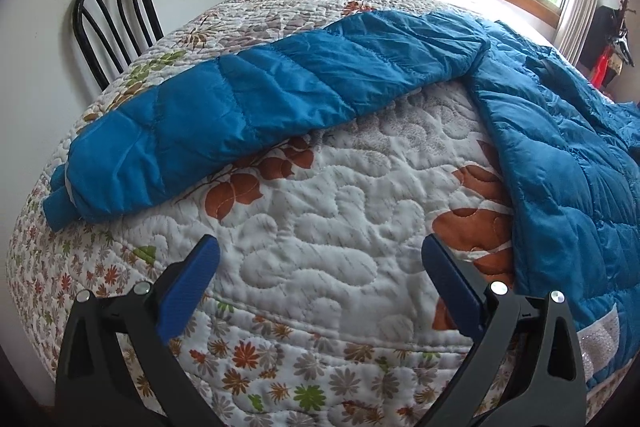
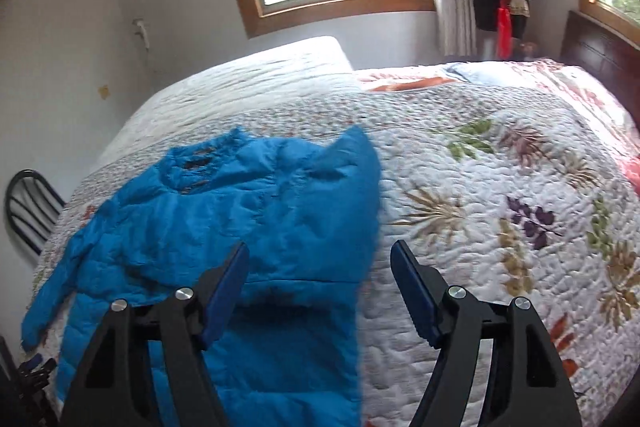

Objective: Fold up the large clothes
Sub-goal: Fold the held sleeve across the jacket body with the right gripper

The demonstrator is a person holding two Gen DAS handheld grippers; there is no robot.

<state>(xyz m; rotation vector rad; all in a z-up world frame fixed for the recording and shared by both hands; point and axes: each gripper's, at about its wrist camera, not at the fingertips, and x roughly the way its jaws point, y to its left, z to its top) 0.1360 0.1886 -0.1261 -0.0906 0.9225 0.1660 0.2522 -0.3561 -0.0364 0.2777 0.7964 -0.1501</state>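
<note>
A blue quilted puffer jacket (image 2: 224,227) lies spread on the bed's floral quilt (image 1: 320,219). In the right wrist view it fills the lower left of the frame, collar toward the top and one side already turned in over the body, so its right edge runs fairly straight. In the left wrist view the other sleeve (image 1: 240,107) stretches unfolded across the middle of the frame, cuff at the left, with the jacket body at the right edge.

The left gripper (image 1: 320,255) hovers over bare quilt below that sleeve, jaws apart and holding nothing. The right gripper (image 2: 320,259) hangs above the jacket's lower right edge, jaws likewise apart with nothing between them.

My reading is that one side fold is done and the outstretched sleeve is next. That calls for the left gripper to reach up-frame, pinch the sleeve near the cuff and carry it across the body.

A black metal chair (image 1: 116,23) stands at upper left. I can read no brand, label or writing anywhere; a pale reflective-looking strip on the hem is blank.
</note>
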